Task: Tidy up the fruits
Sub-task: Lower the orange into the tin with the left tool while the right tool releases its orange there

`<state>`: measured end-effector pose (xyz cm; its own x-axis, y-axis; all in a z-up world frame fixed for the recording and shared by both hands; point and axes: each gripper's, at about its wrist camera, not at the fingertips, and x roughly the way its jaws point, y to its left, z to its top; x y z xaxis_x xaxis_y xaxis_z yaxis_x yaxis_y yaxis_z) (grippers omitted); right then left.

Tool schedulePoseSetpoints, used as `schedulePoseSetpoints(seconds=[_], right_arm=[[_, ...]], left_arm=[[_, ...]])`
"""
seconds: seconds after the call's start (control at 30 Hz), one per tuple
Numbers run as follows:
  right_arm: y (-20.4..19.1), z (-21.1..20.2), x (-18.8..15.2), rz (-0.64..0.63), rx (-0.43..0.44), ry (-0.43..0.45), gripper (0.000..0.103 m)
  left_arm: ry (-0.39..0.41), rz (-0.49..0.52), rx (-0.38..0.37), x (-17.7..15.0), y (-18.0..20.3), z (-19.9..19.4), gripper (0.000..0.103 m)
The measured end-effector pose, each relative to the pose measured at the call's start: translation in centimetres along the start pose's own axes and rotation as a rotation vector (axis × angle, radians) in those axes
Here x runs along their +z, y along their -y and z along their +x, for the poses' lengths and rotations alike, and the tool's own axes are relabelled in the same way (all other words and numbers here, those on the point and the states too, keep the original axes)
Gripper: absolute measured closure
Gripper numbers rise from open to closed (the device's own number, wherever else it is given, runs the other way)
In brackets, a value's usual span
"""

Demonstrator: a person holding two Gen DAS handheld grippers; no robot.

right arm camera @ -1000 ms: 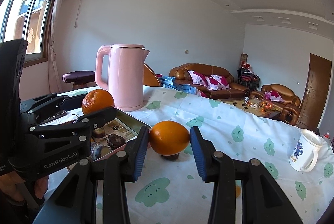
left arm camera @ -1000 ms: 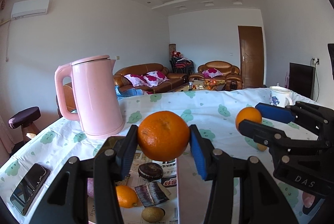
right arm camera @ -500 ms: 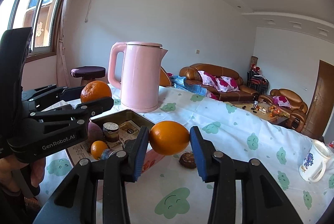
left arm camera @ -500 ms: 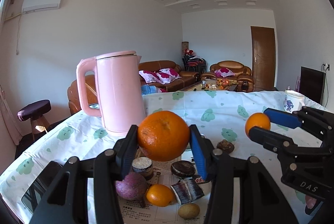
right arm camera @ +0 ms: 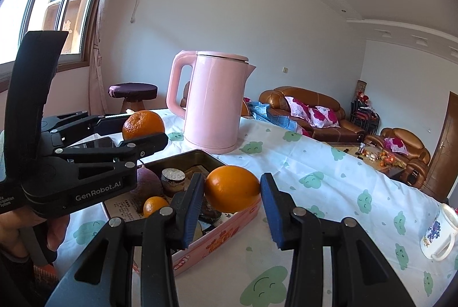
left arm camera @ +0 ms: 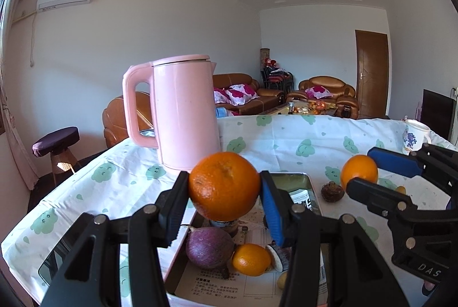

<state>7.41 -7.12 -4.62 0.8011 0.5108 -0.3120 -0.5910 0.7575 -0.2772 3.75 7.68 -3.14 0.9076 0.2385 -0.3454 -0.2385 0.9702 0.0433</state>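
Both grippers carry fruit above the tin tray (left arm camera: 310, 186). Left gripper (left arm camera: 224, 192) is clamped on a dimpled orange (left arm camera: 224, 186) directly over the tray's middle, above the purple fruit (left arm camera: 209, 247) and small orange (left arm camera: 251, 259) already inside. Right gripper (right arm camera: 232, 195) pinches a smooth orange (right arm camera: 232, 188) over the tray's right rim, so it sits farther out. Judging by this, the left is nearer to setting down. One brown fruit (left arm camera: 330, 192) lies on the tablecloth (left arm camera: 286, 141) beyond the tray's right edge.

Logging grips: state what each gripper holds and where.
Left gripper: large orange, pinched at its sides. Right gripper: smoother orange, likewise at its sides.
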Motion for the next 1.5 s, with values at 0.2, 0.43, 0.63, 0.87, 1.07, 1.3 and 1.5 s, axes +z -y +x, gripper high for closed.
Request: schedulePoseSetpoints(seconds=[0.2, 0.43, 0.63, 0.87, 1.07, 1.3, 1.5], right_arm=[[-0.8, 0.5, 0.1, -0.012, 0.015, -0.008, 0.060], [-1.6, 1.4, -0.1, -0.028, 0.035, -0.026, 0.060], [-2.3, 1.9, -0.3, -0.035, 0.046, -0.040, 0.060], [-3.1, 2.6, -0.5, -0.049, 0.062, -0.072, 0.060], [-3.9, 3.7, -1.2, -0.060, 0.078, -0.128, 0.060], [-4.0, 4.6, -1.7, -0.062, 0.103, -0.195, 0.060], [-4.0, 4.5, -1.7, -0.069, 0.109, -0.201, 0.059]], left_arm=[[-0.021, -0.002, 0.010, -0.3, -0.7, 0.4, 0.053], [-0.041, -0.004, 0.018, -0.8, -1.5, 0.8, 0.053], [-0.050, -0.004, 0.019, -1.1, -1.9, 0.8, 0.053], [-0.066, 0.018, 0.009, -1.5, -2.2, 0.4, 0.053], [-0.111, 0.041, 0.006, -2.3, -2.2, 1.1, 0.053], [-0.160, 0.073, -0.001, -3.3, -1.6, 2.1, 0.052], [-0.151, 0.086, 0.014, -3.3, -1.5, 1.8, 0.049]])
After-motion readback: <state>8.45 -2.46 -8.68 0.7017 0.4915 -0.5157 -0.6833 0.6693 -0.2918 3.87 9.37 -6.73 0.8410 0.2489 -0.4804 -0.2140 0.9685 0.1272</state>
